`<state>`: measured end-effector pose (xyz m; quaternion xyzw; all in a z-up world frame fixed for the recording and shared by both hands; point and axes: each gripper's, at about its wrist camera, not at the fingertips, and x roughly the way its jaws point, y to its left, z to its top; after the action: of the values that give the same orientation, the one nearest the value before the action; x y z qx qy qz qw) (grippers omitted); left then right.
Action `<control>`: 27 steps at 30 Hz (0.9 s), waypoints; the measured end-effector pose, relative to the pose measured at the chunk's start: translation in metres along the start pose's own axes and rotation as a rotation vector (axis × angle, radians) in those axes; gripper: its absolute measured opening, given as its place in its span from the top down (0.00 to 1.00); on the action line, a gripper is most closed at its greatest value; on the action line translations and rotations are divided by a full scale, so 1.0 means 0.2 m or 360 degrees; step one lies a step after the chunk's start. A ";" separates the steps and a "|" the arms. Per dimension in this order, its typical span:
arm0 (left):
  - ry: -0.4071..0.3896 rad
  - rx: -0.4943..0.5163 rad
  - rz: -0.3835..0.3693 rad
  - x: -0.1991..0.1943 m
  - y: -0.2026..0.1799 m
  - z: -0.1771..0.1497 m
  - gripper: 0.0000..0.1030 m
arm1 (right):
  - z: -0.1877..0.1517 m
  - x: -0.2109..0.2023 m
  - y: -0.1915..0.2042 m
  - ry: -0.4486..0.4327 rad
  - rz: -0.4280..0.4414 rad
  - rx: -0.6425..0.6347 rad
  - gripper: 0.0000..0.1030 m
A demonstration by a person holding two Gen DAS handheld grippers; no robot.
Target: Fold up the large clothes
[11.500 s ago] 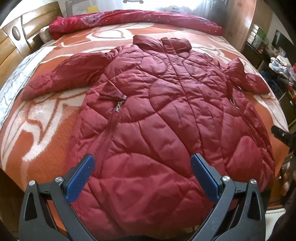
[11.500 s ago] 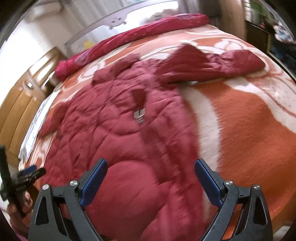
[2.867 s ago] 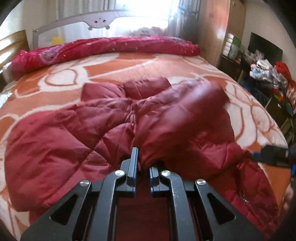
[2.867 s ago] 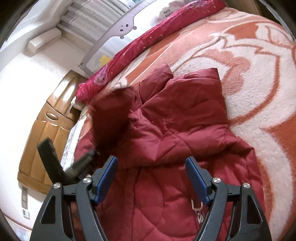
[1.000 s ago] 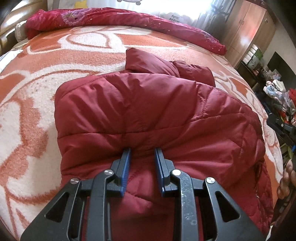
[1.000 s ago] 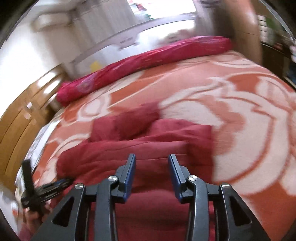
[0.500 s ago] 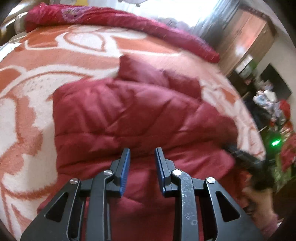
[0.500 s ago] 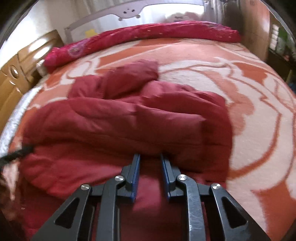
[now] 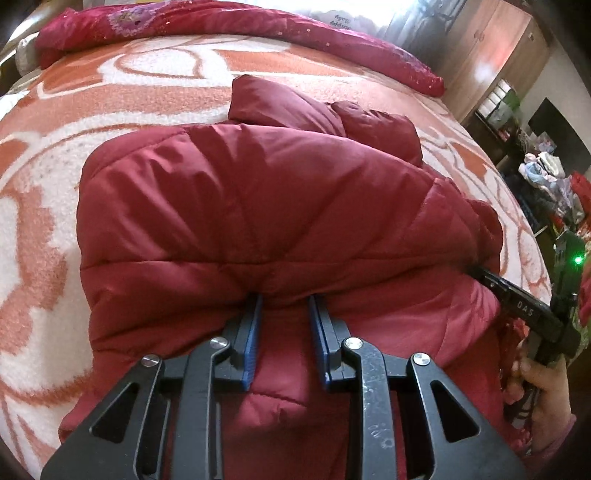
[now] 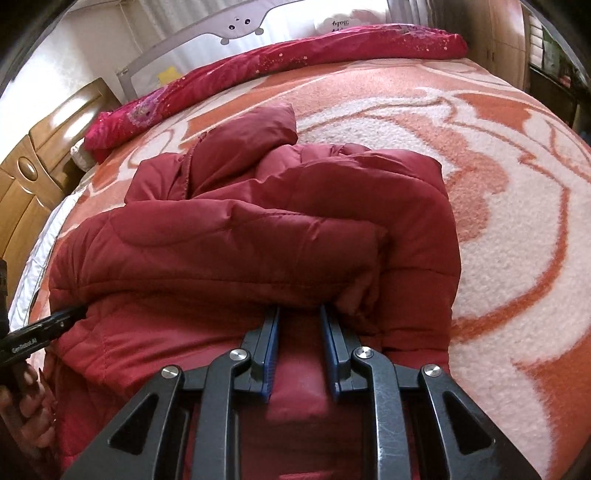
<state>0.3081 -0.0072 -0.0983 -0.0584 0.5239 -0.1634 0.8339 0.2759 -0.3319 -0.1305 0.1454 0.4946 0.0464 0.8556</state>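
Note:
A dark red quilted jacket (image 9: 273, 206) lies on the bed, its sleeves folded in and its lower part doubled up over the body; the collar (image 9: 280, 99) points away from me. My left gripper (image 9: 285, 301) is shut on a thick fold of the jacket's near edge, its tips buried under the fold. My right gripper (image 10: 300, 310) is shut on the same folded edge of the jacket (image 10: 258, 236) further right. Each gripper shows in the other's view, the right gripper (image 9: 517, 302) at the jacket's right side, the left gripper (image 10: 44, 328) at its left side.
The bed is covered by an orange and white blanket (image 9: 122, 81). A red patterned quilt (image 10: 295, 55) lies rolled along the far edge by a bed rail (image 10: 236, 26). A wooden headboard (image 10: 33, 158) stands left; a cabinet and cluttered shelves (image 9: 535, 147) stand right.
Over the last second both grippers have closed in on the folded jacket edge and pushed it further up over the body. The right gripper has moved in beside the left.

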 end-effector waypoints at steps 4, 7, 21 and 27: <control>0.0010 -0.0007 0.0013 -0.05 0.00 -0.01 0.77 | 0.01 0.01 0.00 0.0007 0.0007 0.0005 0.80; 0.0008 0.0001 0.0032 -0.09 0.01 -0.04 0.77 | 0.01 0.02 0.00 0.0013 0.0007 0.0000 0.80; -0.0056 -0.0013 0.0147 -0.39 0.06 -0.23 0.75 | -0.04 -0.26 0.03 -0.0031 0.0079 0.0019 0.53; -0.0061 -0.0095 0.0114 -0.52 0.15 -0.41 0.73 | -0.19 -0.42 0.00 0.0066 0.0190 0.0047 0.39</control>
<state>0.1991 0.0613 -0.0542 -0.0677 0.5142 -0.1166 0.8470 0.2008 -0.3419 -0.0790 0.1863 0.5033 0.0931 0.8386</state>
